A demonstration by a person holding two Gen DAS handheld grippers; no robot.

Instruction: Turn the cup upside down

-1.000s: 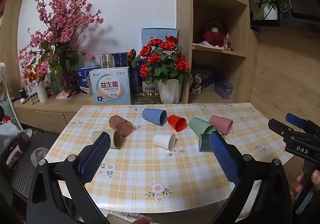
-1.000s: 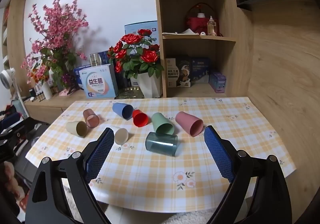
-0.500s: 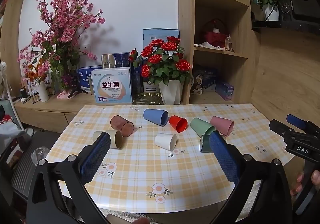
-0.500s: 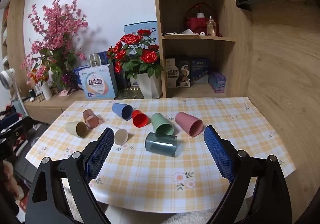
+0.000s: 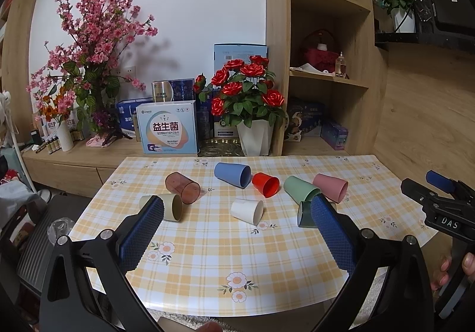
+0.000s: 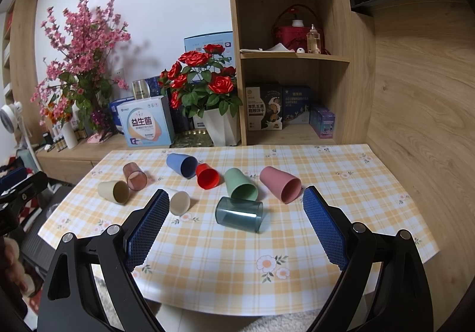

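Observation:
Several cups lie on their sides on the checked table (image 6: pixel 297 243): a clear teal cup (image 6: pixel 239 214) nearest, pink (image 6: pixel 280 188), green (image 6: pixel 240 184), red (image 6: pixel 207 176), blue (image 6: pixel 181 164), white (image 6: pixel 179 201), clear brown (image 6: pixel 135 176) and beige (image 6: pixel 114 191). My right gripper (image 6: pixel 234 201) is open and empty, held before the table edge with the teal cup between its fingers in view. My left gripper (image 5: pixel 236 208) is open and empty, back from the table; the white cup (image 5: pixel 247 210) lies ahead of it. The right gripper also shows at the right of the left wrist view (image 5: pixel 427 192).
A sideboard behind the table holds a rose pot (image 6: pixel 221 127), a pink blossom vase (image 5: pixel 65 136) and boxes (image 5: pixel 169 131). A wooden shelf unit (image 6: pixel 294 55) and a wood wall (image 6: pixel 415 94) stand at the right. A grey object (image 5: pixel 38 240) lies on the floor at the left.
Both views have shifted only slightly; the grippers stay open and the cups have not moved.

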